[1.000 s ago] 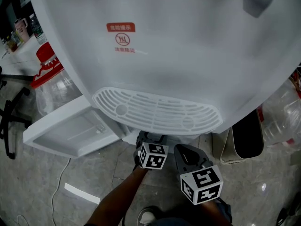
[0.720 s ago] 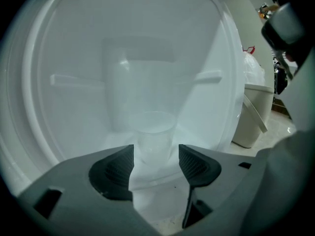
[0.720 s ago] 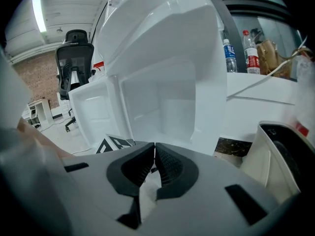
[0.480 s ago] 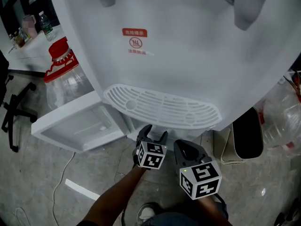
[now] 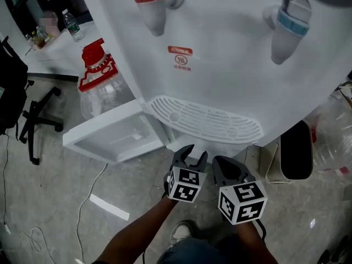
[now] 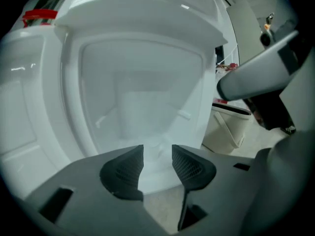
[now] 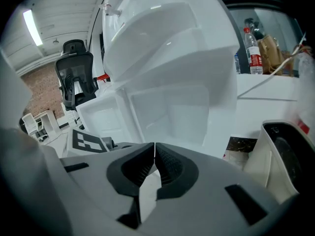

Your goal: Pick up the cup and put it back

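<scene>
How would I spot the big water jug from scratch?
Find the white water dispenser filling the head view. On the floor at its left, behind the open cabinet door, stands the clear jug; its red cap and handle set it apart.

Our left gripper (image 6: 157,155) faces the open lower compartment (image 6: 142,95) of a white dispenser (image 6: 42,92), jaws closing with nothing between them; a beige bin (image 6: 227,128) stands right of it.
</scene>
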